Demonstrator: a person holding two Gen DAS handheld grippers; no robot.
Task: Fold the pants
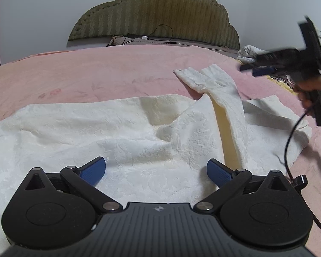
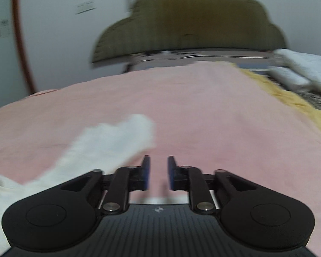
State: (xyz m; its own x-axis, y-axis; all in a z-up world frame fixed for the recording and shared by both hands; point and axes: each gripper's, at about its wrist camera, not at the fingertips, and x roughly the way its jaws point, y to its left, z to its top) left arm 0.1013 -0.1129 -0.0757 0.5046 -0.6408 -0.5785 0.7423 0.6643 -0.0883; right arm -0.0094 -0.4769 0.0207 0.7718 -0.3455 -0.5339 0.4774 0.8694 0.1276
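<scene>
Pants (image 1: 122, 128), white and embossed, lie rumpled on the fuzzy pink bed (image 1: 96, 70); left tongs (image 1: 156, 171) spread wide, right tongs (image 2: 158, 171) parted, both empty.

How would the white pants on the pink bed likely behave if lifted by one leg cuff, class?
The white pants would probably droop and trail: they already lie in soft rumples. The textured knit likely grips the fingers rather than slipping. Dragging may bunch them on the fuzzy blanket.

Pants (image 1: 117, 132): white embossed cloth, matt. Blanket (image 1: 107, 68): pink fleecy. Headboard (image 1: 156, 15): quilted olive fabric.
</scene>
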